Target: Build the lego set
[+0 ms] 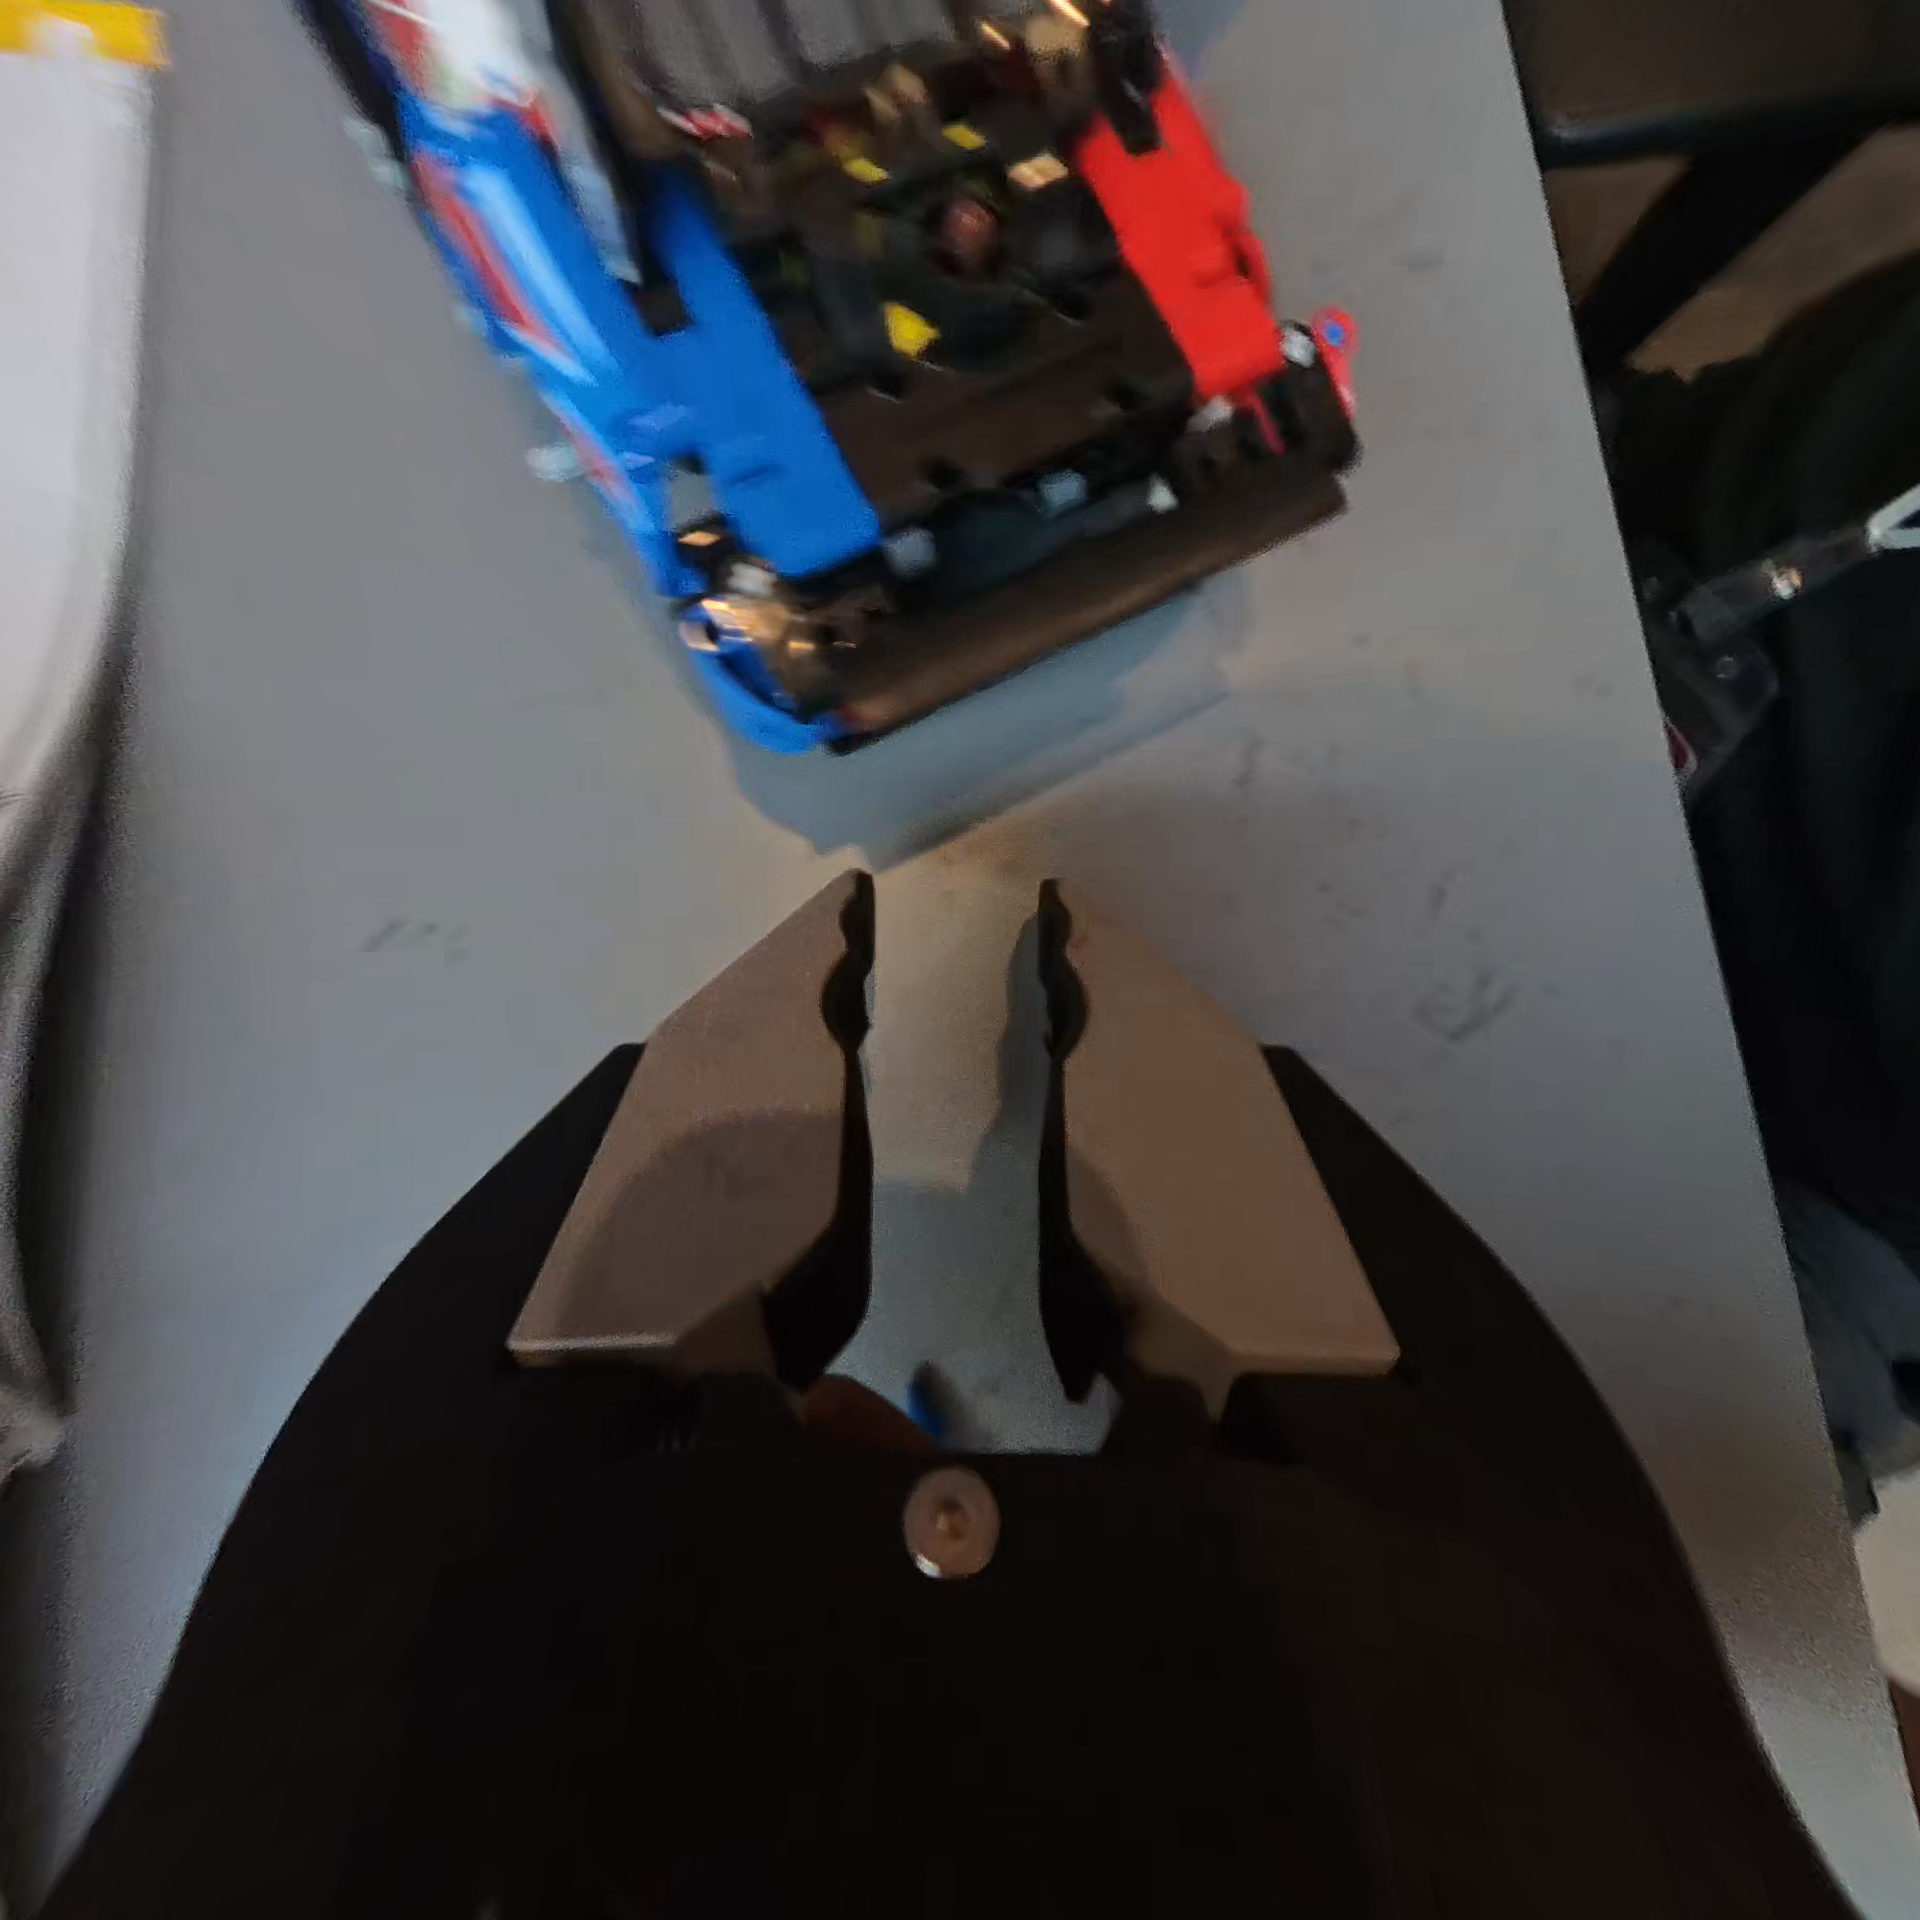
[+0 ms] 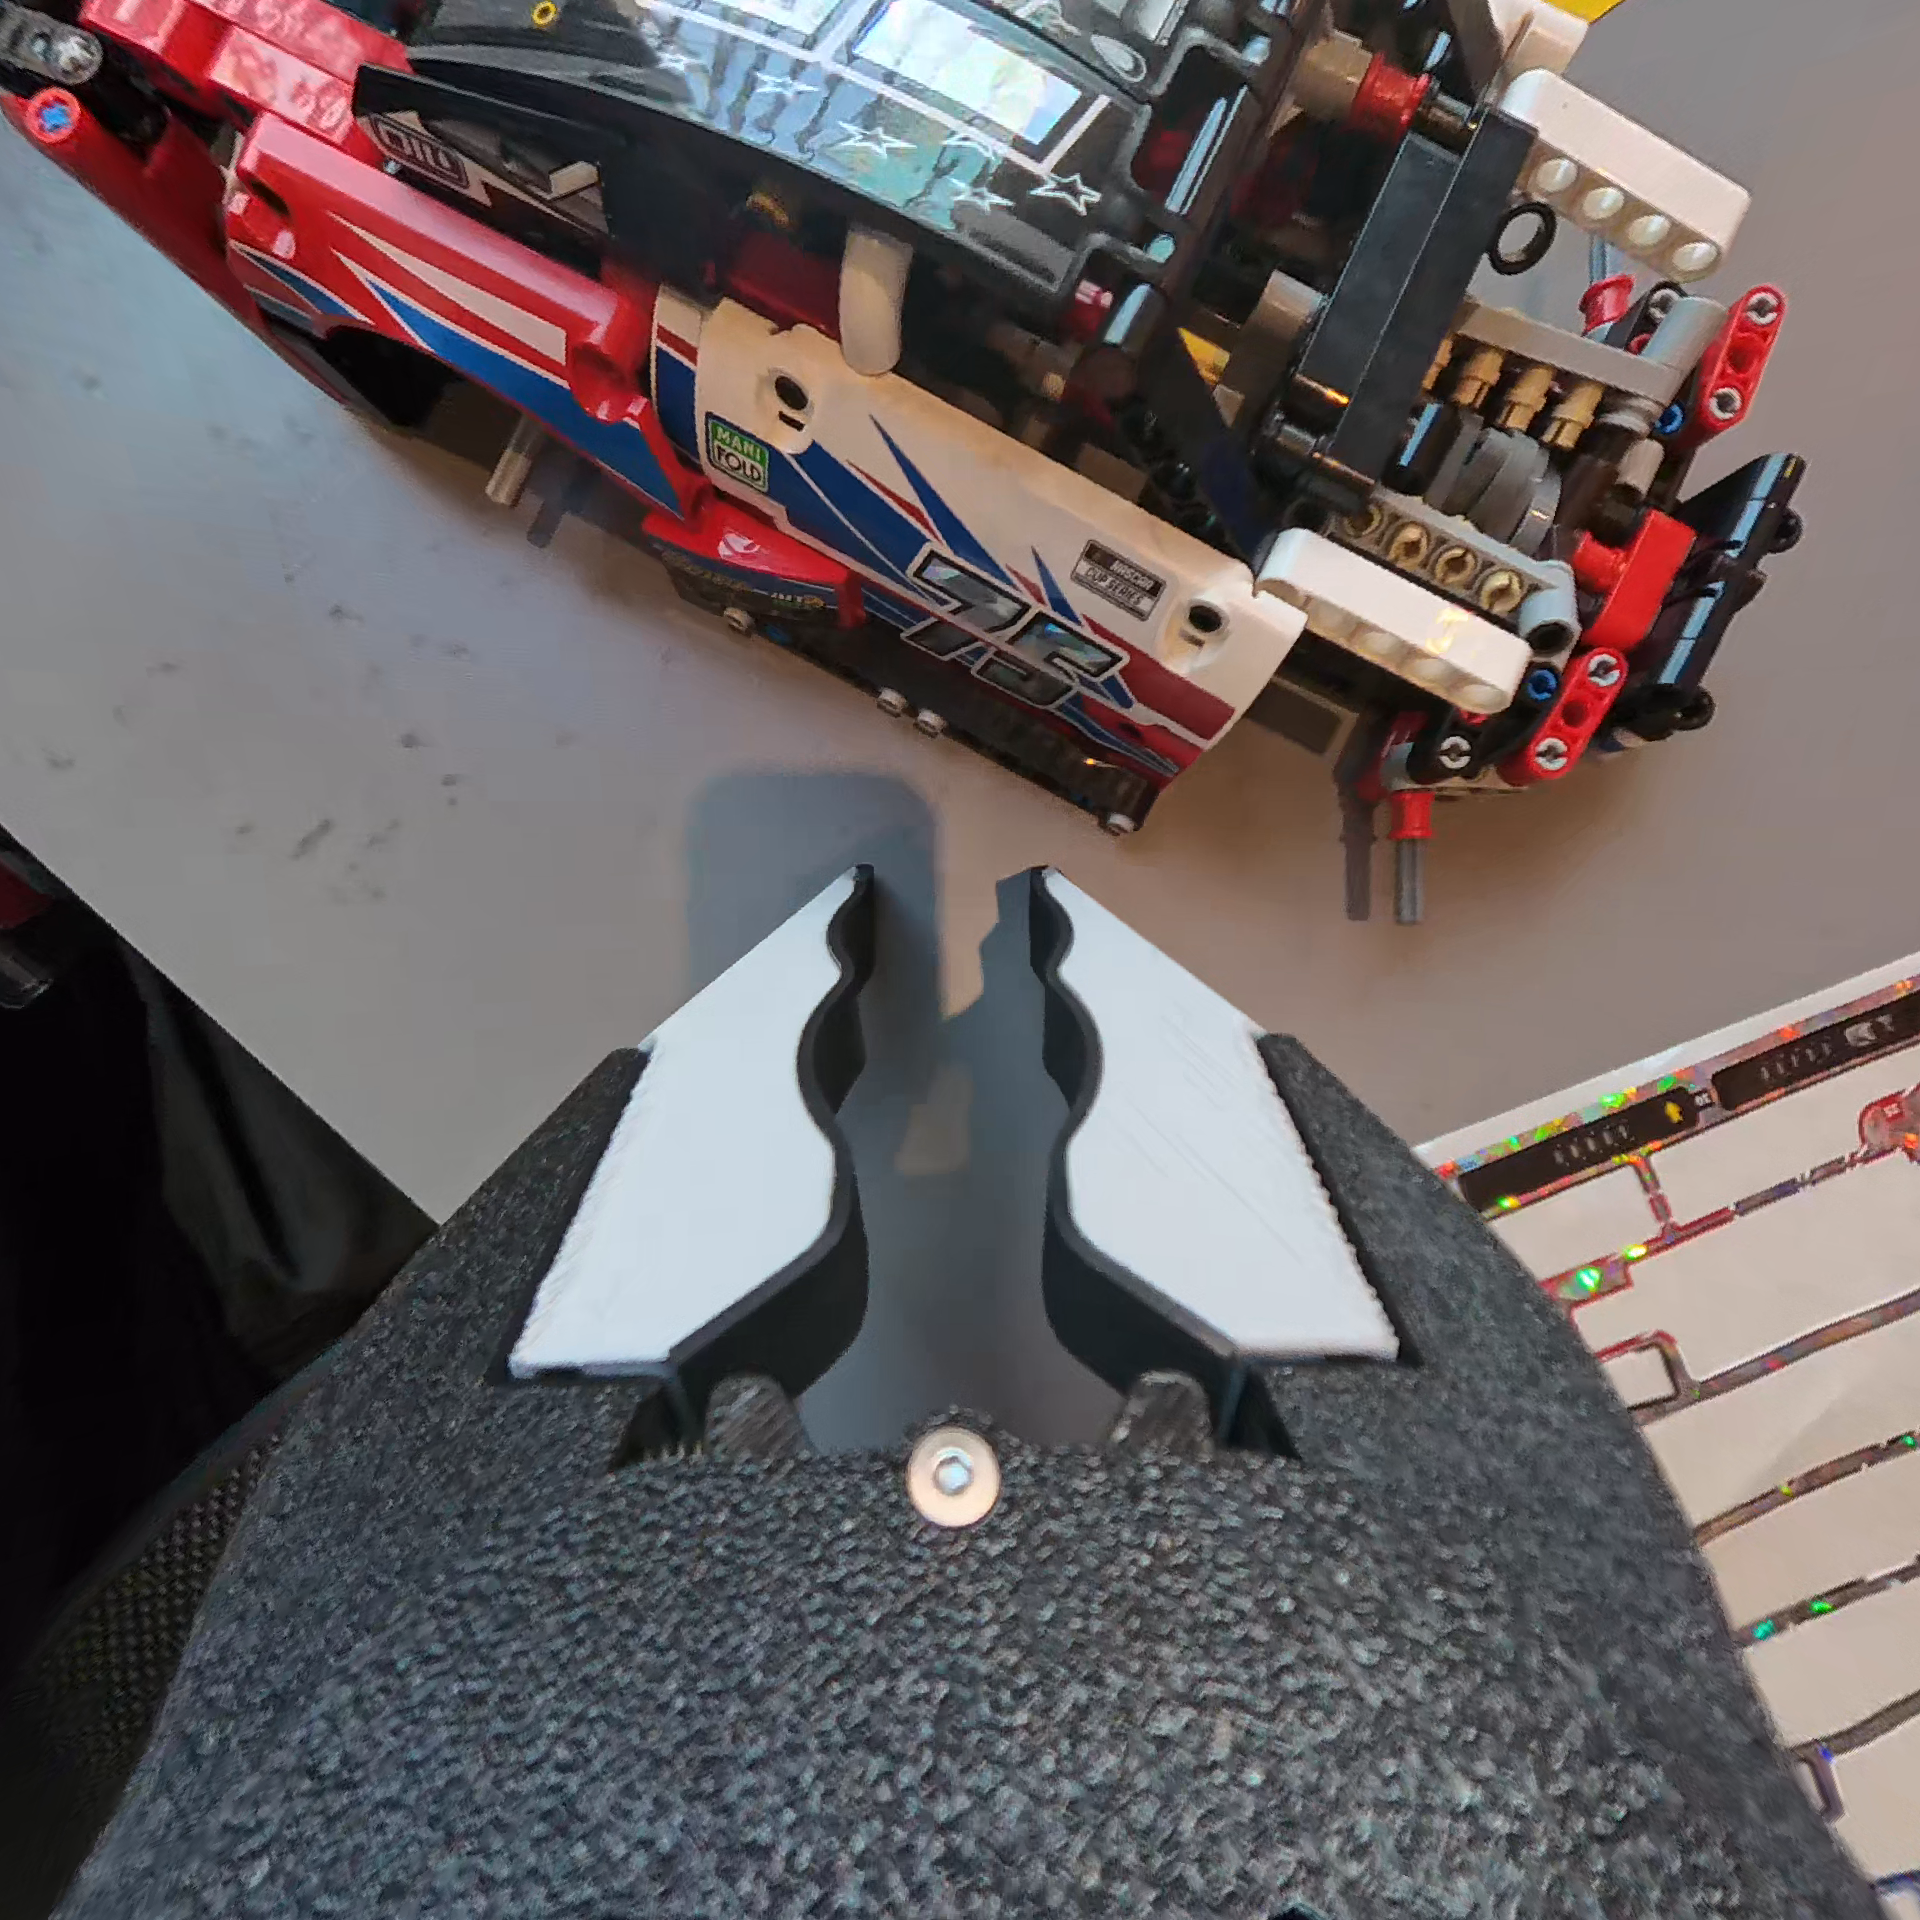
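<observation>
My left tool point(image 1: 956, 894): empty, jaws narrowly parted, over bare bench point(image 1: 416, 831). My right tool point(image 2: 951, 883): empty, same narrow gap. Sticker sheet point(image 2: 1714, 1299): near bench edge, at right. Lego car point(image 2: 935, 436): beyond both tools, resting on bench, long axis slanting across it, unfinished end rightward; side panels carry number and sponsor decals.

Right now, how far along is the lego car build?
Mostly built: the lego car has its stickered side panels and roof on. Neither the left gripper nor the right gripper holds anything; both are open above the table. Left: its front end is still bare framework, with no wheels visible.
</observation>
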The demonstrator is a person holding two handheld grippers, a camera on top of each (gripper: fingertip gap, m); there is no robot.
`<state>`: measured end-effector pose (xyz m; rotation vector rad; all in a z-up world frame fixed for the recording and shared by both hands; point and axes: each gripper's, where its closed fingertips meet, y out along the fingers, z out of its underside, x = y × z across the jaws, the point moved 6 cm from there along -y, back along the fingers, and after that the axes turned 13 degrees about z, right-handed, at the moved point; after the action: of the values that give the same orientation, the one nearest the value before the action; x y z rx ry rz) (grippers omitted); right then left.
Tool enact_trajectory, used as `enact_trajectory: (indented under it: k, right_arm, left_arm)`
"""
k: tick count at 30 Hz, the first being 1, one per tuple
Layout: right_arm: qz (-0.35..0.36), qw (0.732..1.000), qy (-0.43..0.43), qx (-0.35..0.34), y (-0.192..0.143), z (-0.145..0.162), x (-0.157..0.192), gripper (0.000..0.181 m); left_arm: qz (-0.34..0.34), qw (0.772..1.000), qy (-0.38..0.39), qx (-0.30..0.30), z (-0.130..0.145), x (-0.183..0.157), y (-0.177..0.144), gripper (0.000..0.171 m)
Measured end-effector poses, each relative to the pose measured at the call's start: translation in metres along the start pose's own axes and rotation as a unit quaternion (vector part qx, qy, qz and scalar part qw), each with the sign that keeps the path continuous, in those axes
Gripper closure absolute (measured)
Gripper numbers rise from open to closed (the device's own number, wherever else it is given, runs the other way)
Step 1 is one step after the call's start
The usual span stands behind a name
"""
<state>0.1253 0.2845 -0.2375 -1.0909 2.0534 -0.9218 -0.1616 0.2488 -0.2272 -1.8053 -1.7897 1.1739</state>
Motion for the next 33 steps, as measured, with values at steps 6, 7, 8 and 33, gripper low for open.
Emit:
enact_trajectory:
  k: [6,7,8,33]
  right_arm:
    - [0.017,1.000,0.000,-0.008,0.003,-0.003,-0.004,0.146]
    - [0.018,1.000,-0.004,-0.006,0.003,-0.004,-0.005,0.143]
    - [0.018,1.000,-0.009,-0.006,0.004,-0.004,-0.006,0.142]
    - [-0.100,0.972,-0.210,-0.022,0.043,-0.047,-0.048,0.124]
  left_arm:
    - [-0.030,0.998,0.012,-0.048,-0.026,0.021,-0.002,0.131]
    - [-0.023,0.999,0.017,-0.039,-0.026,0.019,0.002,0.133]
    - [-0.014,0.999,0.022,-0.028,-0.025,0.017,0.007,0.135]
    - [0.023,0.998,0.048,-0.043,-0.042,-0.069,0.071,0.137]
